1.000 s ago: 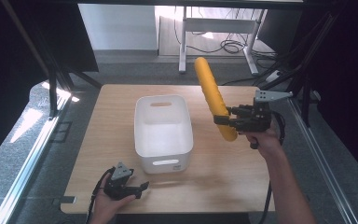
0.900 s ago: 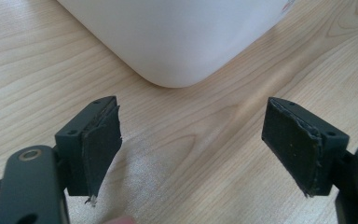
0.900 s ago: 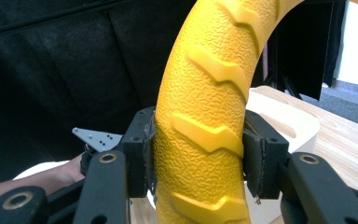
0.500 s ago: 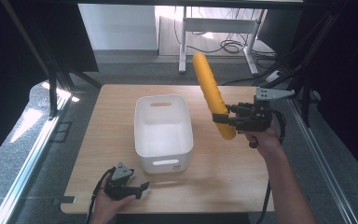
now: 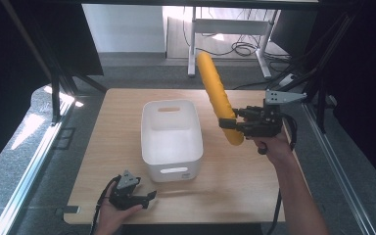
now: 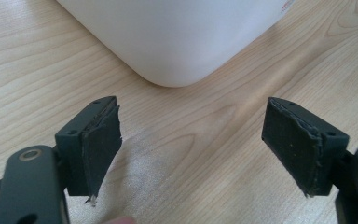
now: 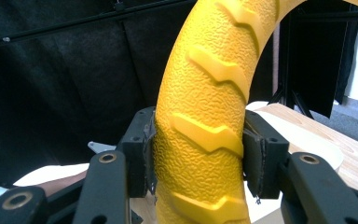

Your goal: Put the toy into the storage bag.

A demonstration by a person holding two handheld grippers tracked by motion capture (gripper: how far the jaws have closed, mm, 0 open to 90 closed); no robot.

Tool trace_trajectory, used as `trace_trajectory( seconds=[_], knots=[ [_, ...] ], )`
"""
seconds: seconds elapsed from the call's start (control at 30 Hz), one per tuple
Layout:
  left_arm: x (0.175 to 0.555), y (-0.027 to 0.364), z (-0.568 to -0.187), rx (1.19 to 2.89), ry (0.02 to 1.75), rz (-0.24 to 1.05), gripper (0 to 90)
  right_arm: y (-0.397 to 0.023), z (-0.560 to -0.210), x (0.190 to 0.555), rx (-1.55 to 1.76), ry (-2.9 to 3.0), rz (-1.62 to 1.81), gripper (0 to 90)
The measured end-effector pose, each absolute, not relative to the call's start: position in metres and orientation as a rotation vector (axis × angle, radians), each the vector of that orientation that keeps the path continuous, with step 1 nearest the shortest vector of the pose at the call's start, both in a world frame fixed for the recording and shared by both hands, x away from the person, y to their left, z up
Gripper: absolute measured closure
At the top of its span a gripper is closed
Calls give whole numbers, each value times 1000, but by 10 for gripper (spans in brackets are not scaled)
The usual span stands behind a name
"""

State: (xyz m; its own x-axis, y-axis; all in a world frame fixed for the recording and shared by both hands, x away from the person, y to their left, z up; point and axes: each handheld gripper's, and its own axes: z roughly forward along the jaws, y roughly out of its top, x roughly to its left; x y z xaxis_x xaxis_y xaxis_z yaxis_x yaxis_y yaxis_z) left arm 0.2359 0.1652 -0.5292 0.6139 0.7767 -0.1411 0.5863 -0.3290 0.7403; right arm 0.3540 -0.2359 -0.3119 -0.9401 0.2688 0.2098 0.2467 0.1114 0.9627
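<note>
Overhead, one camera looks forward and down across the desk (image 5: 127, 122); the left tool's camera sits low, close to the white bin (image 6: 177, 37) both share.

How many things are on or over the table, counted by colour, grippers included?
White: 1, the bin
Yellow: 1, the long ridged piece
Black: 2, the left gripper and the right gripper
Total: 4
</note>
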Motion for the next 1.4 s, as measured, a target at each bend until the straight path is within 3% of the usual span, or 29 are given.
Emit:
trace_trajectory(
  seconds=[1.4],
  knots=[
    [236, 165, -529, 2043, 1070, 301, 197, -186, -297, 348, 371, 2384, 2069, 518]
  ],
)
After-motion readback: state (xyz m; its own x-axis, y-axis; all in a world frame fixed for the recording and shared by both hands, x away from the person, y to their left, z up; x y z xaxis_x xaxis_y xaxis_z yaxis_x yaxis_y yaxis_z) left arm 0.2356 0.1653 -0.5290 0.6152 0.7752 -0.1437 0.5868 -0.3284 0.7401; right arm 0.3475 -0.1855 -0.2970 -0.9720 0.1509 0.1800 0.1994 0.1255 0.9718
